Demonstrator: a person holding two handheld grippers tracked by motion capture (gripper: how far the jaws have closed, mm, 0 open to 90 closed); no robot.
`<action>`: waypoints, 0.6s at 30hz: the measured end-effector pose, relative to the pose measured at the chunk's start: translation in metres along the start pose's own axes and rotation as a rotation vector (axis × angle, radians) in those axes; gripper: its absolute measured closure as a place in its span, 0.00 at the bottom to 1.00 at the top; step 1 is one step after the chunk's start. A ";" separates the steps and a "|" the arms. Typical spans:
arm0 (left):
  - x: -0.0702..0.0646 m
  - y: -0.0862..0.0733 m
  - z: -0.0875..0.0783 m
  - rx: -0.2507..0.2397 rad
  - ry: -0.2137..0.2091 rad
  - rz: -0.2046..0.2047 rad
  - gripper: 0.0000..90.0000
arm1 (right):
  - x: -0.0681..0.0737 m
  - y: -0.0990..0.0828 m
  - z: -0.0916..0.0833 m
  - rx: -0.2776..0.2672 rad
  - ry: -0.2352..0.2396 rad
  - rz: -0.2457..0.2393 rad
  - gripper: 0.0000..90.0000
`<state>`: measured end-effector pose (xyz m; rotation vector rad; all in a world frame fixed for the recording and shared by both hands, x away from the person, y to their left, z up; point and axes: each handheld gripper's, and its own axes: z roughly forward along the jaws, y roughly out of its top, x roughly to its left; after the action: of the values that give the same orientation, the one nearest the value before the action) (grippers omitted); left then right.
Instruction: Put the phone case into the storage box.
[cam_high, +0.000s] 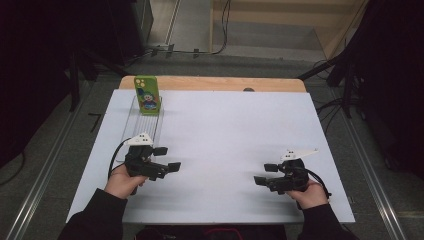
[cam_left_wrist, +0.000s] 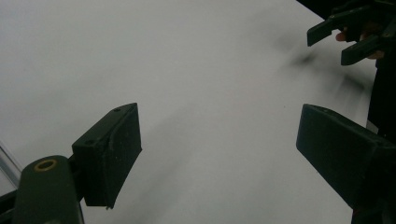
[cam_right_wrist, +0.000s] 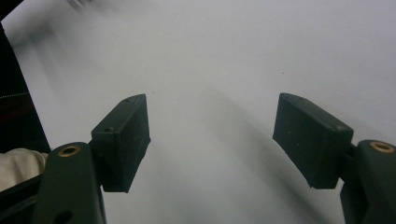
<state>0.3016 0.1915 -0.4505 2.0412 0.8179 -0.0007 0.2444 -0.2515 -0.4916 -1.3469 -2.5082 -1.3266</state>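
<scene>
A green phone case (cam_high: 147, 94) with a cartoon figure stands upright at the far end of a clear rack (cam_high: 142, 124) on the left of the white table (cam_high: 230, 130). My left gripper (cam_high: 167, 158) rests near the table's front left, open, jaws pointing right with nothing between them. Its own view (cam_left_wrist: 219, 144) has bare white surface between the jaws and my right gripper (cam_left_wrist: 346, 38) far off at the top right. My right gripper (cam_high: 265, 174) sits at the front right, open and empty, jaws pointing left; white table lies between them in its own view (cam_right_wrist: 212, 140).
A wooden strip (cam_high: 210, 83) borders the table's far edge, with a small dark knob (cam_high: 248, 90) on it. Cables run across the floor beyond. Dark equipment stands at both sides. The person's sleeves (cam_high: 95, 217) enter from the bottom.
</scene>
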 end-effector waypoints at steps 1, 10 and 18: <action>-0.001 -0.001 0.000 0.000 0.001 0.002 0.17 | 0.000 0.000 0.000 0.001 -0.001 0.000 0.28; -0.006 -0.012 0.000 0.030 0.012 0.032 0.17 | 0.000 0.000 -0.001 0.001 -0.001 0.001 0.28; -0.010 -0.021 -0.005 0.016 0.000 0.055 0.17 | 0.000 0.000 0.000 0.002 -0.002 0.000 0.28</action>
<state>0.2812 0.1976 -0.4604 2.0776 0.7641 0.0234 0.2443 -0.2520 -0.4916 -1.3477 -2.5101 -1.3238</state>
